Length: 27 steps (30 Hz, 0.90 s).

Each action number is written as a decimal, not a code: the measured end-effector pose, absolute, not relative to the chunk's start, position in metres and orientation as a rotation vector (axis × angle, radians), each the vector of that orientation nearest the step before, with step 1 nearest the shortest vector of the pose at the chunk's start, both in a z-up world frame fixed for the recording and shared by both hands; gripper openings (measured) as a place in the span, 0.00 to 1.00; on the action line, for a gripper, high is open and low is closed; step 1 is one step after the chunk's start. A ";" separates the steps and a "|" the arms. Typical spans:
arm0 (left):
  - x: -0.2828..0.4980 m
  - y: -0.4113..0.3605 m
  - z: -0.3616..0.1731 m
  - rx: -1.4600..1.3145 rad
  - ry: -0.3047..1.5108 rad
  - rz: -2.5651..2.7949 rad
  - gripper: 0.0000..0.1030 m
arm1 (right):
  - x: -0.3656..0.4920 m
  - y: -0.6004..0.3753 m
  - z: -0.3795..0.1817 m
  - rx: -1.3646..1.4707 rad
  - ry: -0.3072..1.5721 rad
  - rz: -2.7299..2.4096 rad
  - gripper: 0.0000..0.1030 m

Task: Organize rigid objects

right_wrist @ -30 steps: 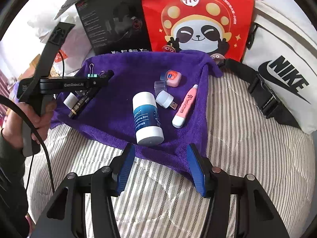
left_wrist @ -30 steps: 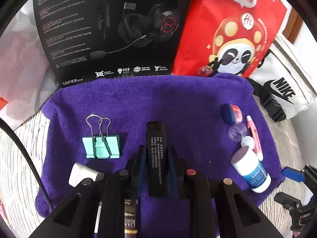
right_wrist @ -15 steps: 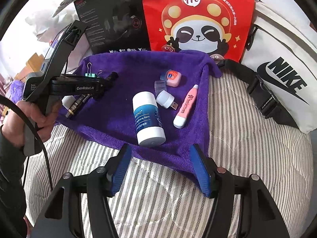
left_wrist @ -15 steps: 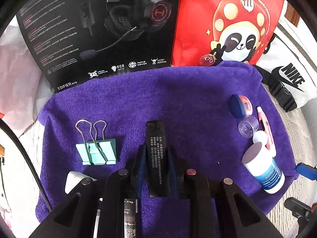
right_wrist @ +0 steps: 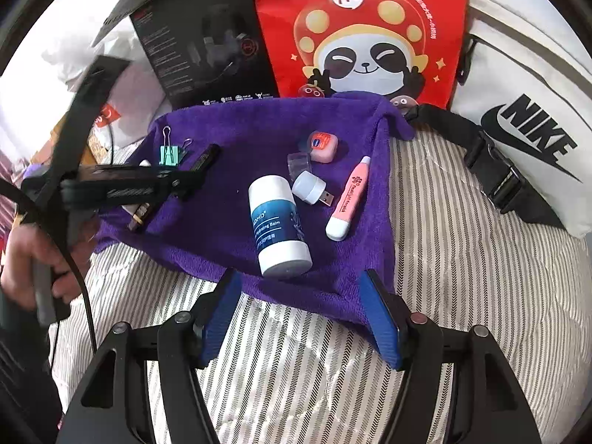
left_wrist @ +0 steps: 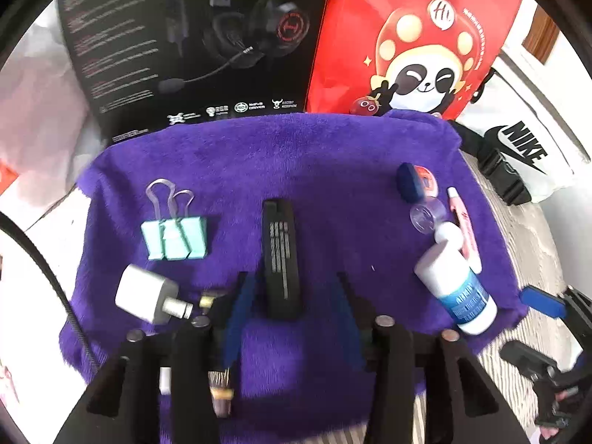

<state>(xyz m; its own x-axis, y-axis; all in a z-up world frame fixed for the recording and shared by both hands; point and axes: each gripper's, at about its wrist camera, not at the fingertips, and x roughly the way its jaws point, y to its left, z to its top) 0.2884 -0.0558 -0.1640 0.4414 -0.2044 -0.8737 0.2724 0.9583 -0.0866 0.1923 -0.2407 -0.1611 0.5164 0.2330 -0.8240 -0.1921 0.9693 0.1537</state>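
Observation:
A purple towel (left_wrist: 333,155) (right_wrist: 259,125) lies on the striped bed. A black bar-shaped object (left_wrist: 280,255) (right_wrist: 205,157) lies on it between the open fingers of my left gripper (left_wrist: 292,292), no longer clamped. A mint binder clip (left_wrist: 174,236) (right_wrist: 170,153), a white plug adapter (left_wrist: 146,298) and a dark tube (left_wrist: 220,396) lie at the left. A white-and-blue balm stick (left_wrist: 457,290) (right_wrist: 277,222), a pink pen (right_wrist: 347,196), a small USB light (right_wrist: 310,187) and a small pink tin (right_wrist: 323,144) lie at the right. My right gripper (right_wrist: 307,314) is open and empty at the towel's near edge.
A black headset box (left_wrist: 192,44) and a red panda bag (left_wrist: 418,37) stand behind the towel. A white Nike bag (right_wrist: 525,125) with a black strap lies at the right. White plastic bags are at the left.
My left gripper opened and let go of the black bar, which now lies on the towel. The right gripper moved slightly closer to the towel.

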 end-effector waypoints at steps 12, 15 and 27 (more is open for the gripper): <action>0.241 -0.026 -0.164 0.076 1.091 -0.196 0.60 | 0.201 -0.235 -0.162 0.053 1.017 0.182 0.66; 0.238 -0.024 -0.167 0.064 1.092 -0.186 0.62 | 0.202 -0.229 -0.163 0.025 1.012 0.170 0.70; 0.230 -0.017 -0.166 0.040 1.038 -0.111 0.84 | 0.204 -0.209 -0.170 -0.058 0.996 0.172 0.96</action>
<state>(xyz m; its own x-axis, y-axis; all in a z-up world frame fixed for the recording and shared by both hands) 0.2298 -0.0170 -0.1657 0.5029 -0.0728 -0.8613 0.1105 0.9937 -0.0194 0.2045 -0.2094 -0.1705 0.5315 0.1179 -0.8388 -0.1705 0.9849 0.0304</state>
